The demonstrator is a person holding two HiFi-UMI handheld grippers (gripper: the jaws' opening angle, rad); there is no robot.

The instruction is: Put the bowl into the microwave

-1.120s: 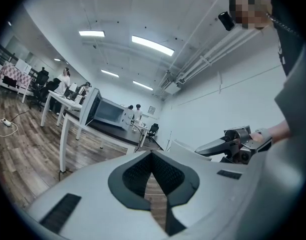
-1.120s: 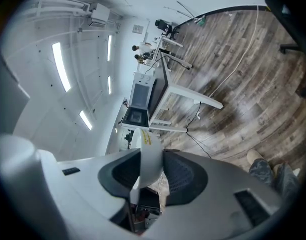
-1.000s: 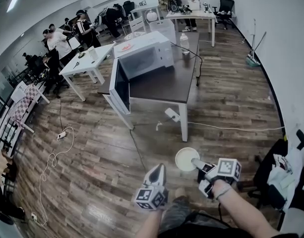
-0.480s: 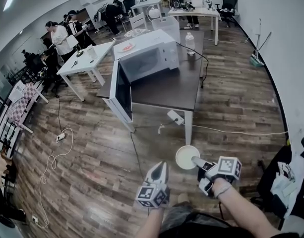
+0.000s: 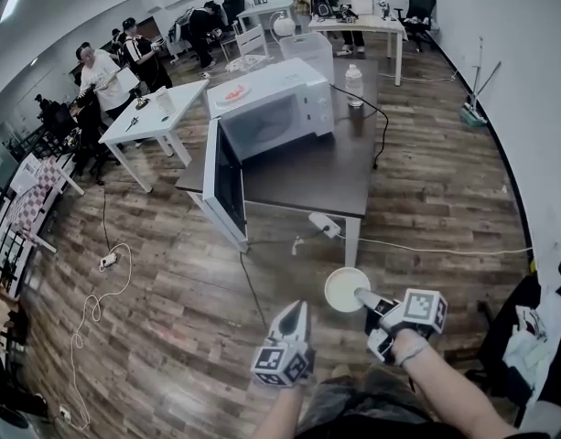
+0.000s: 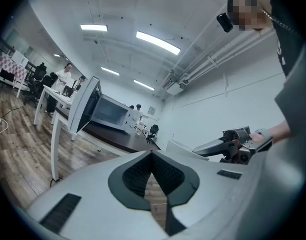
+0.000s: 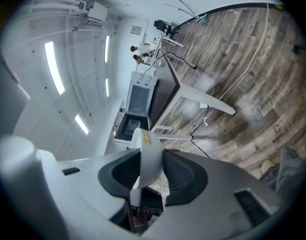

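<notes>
Two grippers sit at the near edge of the scene above the wooden floor [image 5: 170, 291]. The right gripper [image 5: 362, 298] has its jaws clamped on the rim of the white bowl [image 5: 344, 289], held in the air well short of the dark table [image 5: 307, 167]. The left gripper [image 5: 295, 309], just left of it, has its jaws pressed together on nothing, and farther off the white microwave [image 5: 273, 108] stands on that table with its door [image 5: 223, 176] swung open.
</notes>
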